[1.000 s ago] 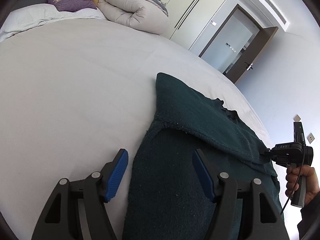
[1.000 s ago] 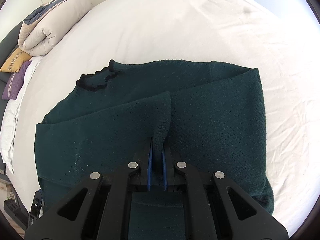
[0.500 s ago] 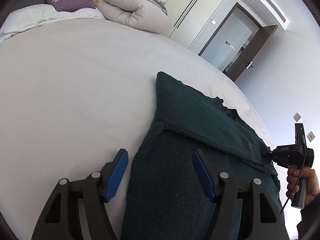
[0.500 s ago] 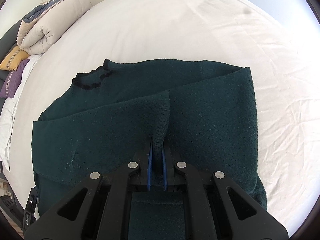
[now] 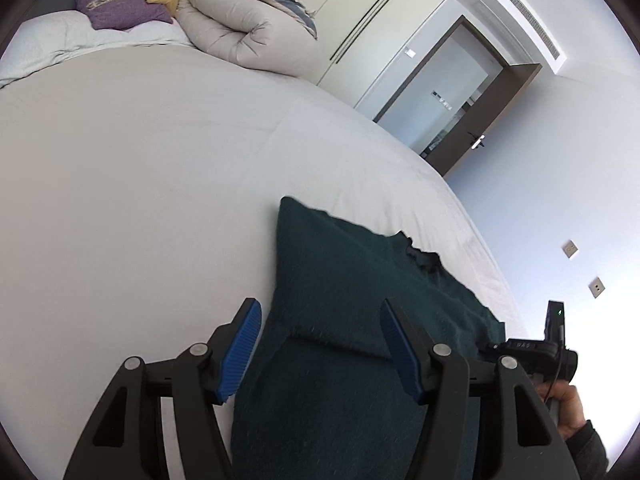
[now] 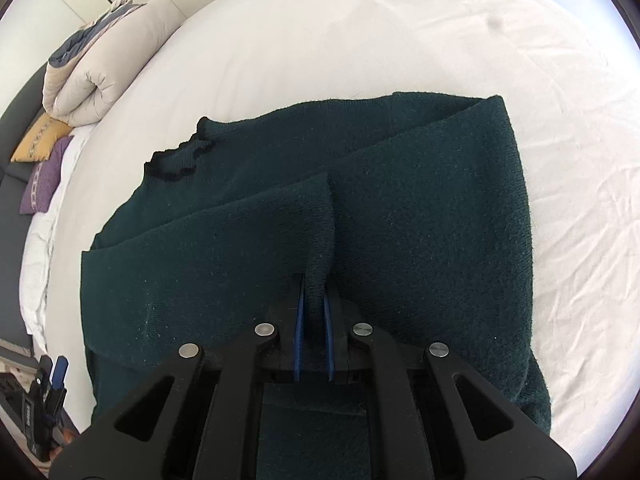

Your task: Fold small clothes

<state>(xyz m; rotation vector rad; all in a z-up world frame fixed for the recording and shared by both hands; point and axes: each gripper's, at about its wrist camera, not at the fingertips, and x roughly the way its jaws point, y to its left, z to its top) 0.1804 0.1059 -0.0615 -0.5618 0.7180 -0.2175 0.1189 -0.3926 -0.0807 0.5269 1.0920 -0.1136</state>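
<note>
A dark green knit sweater (image 6: 420,240) lies on the white bed, one sleeve folded across its body, collar (image 6: 176,160) at the far left. My right gripper (image 6: 314,292) is shut on the cuff of that sleeve and holds it just above the body. In the left wrist view the sweater (image 5: 340,320) runs away from me. My left gripper (image 5: 320,336) is open, its blue pads on either side of the sweater's near edge, holding nothing. The right gripper also shows in the left wrist view (image 5: 528,352), in a hand at the far right.
The white bed sheet (image 5: 140,180) stretches left and ahead. A rolled beige duvet (image 5: 248,28) and purple and yellow cushions (image 5: 120,8) lie at the head of the bed. White wardrobes and an open door (image 5: 452,96) stand beyond the bed.
My right gripper has carried the sleeve cuff further across the sweater's body. The left gripper stays open and has shifted a little over the sweater's edge.
</note>
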